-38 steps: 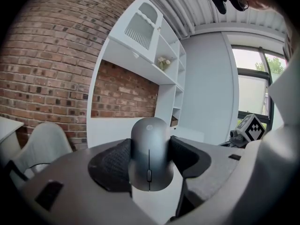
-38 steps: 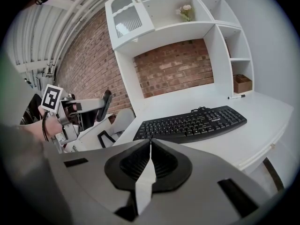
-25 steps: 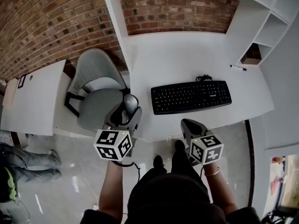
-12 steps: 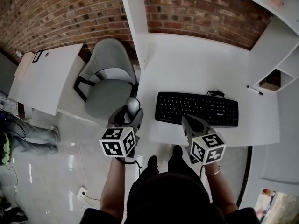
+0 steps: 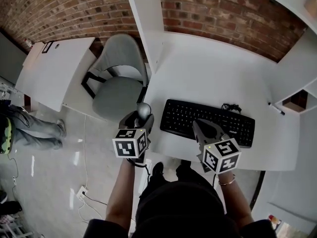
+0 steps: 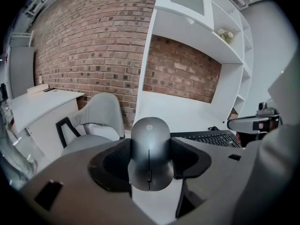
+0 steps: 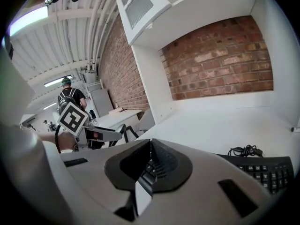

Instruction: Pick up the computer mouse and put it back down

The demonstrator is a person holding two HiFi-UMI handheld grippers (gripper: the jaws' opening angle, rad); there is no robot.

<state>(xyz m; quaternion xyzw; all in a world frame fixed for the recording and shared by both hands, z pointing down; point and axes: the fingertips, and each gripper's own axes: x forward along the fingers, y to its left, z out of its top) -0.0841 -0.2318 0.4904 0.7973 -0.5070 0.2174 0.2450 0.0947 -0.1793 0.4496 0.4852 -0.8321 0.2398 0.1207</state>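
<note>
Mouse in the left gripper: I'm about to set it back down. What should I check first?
1. Mouse clamped between the left gripper jaws: ok.
2. Mouse centred in the jaws, top side up: ok.
3. Mouse over the desk, not past its left edge: cannot tell; it hangs close to that edge.
4. Bare desk beside the keyboard to land on: ok, but narrow.
5. Right gripper shut, empty, clear of the mouse: ok; it is over the keyboard.

TEXT: "hp" logo | ON: computer mouse [image 6: 150,153], top shell | PLACE: frame centre, left gripper view | keyboard [image 5: 208,122] print: illegible
</note>
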